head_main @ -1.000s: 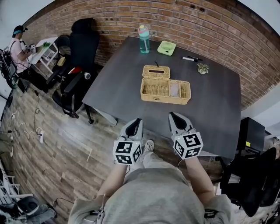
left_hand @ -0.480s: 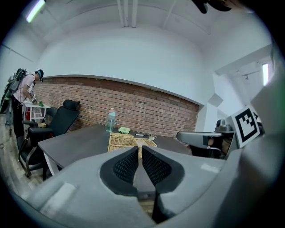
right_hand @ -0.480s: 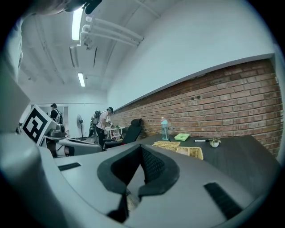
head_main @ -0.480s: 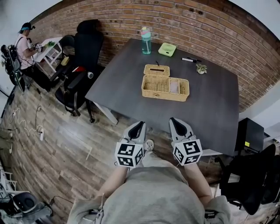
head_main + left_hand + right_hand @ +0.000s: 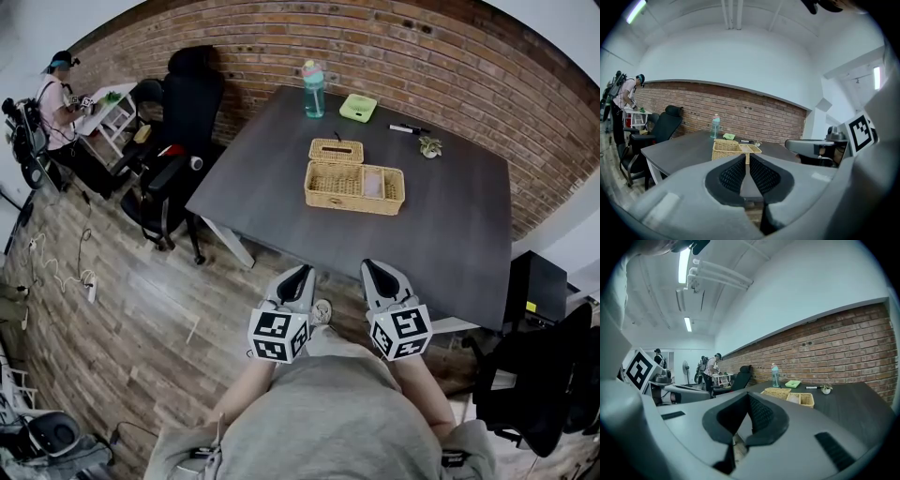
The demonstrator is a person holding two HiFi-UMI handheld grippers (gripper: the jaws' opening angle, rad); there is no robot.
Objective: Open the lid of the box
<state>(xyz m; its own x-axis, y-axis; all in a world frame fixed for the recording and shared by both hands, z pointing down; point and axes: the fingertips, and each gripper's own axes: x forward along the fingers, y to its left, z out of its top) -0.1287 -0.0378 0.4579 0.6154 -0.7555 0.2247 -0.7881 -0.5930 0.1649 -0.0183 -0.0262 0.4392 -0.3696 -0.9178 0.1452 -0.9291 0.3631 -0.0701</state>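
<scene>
The wicker box (image 5: 354, 188) sits in the middle of the dark table (image 5: 272, 202), open at the top, with compartments showing inside. Its wicker lid (image 5: 336, 151) lies flat on the table just behind the box's left end. Both grippers hang close to the person's body, short of the table's near edge and well away from the box. My left gripper (image 5: 302, 272) is shut with nothing in it, and my right gripper (image 5: 372, 267) is likewise shut and empty. The box (image 5: 736, 150) shows beyond the left gripper (image 5: 747, 157), and the box (image 5: 790, 396) lies right of the right gripper (image 5: 749, 395).
A teal water bottle (image 5: 313, 89), a green flat case (image 5: 358, 106), a marker (image 5: 410, 127) and a small plant (image 5: 432, 146) stand along the table's far side. Black office chairs (image 5: 178, 122) are left of the table. A person (image 5: 58, 94) stands far left.
The head view has shifted slightly, so the table sits a touch to the right. Both grippers stay shut and nearly still in front of the body.
</scene>
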